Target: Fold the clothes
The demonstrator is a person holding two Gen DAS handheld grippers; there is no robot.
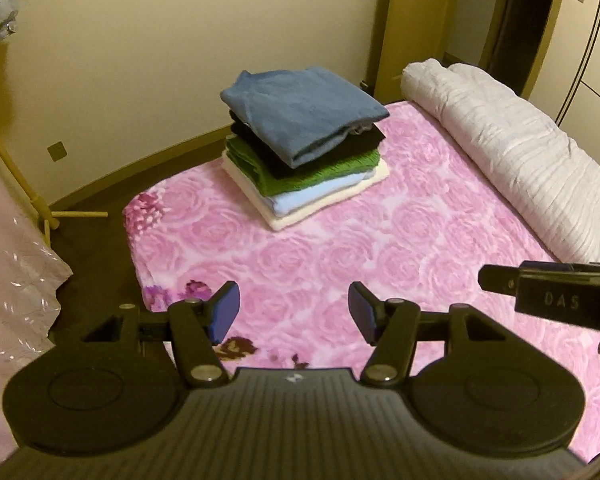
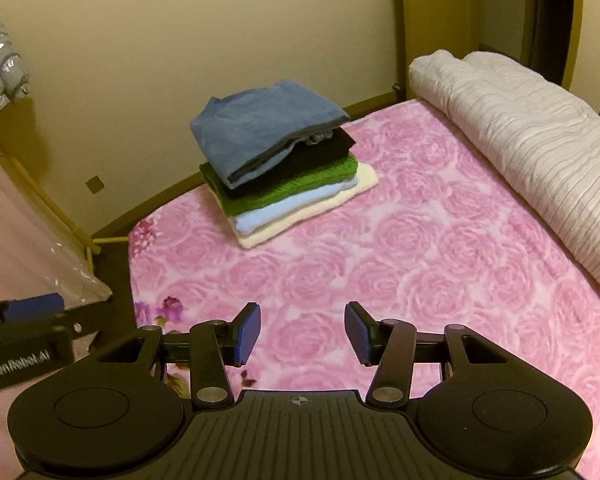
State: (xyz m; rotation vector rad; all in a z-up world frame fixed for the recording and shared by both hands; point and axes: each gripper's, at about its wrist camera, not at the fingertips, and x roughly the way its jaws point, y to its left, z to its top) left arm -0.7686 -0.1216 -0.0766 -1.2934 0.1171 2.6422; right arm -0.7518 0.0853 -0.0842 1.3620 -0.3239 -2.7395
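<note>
Hiding lower garments: blue top [image 1: 300, 108], stack [image 2: 300, 208].

A home bedroom: a bed [image 2: 420, 264] under a pink rose-patterned blanket [image 1: 340, 264], a rolled white quilt [image 1: 520, 152] along its side, a stack of folded clothes [image 2: 276, 164], cream walls, a wooden door [image 1: 412, 20].

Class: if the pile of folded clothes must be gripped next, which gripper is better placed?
Marginally the left gripper: the pile lies straight ahead of its open jaws, but left of centre for the right gripper. Both are empty.
</note>
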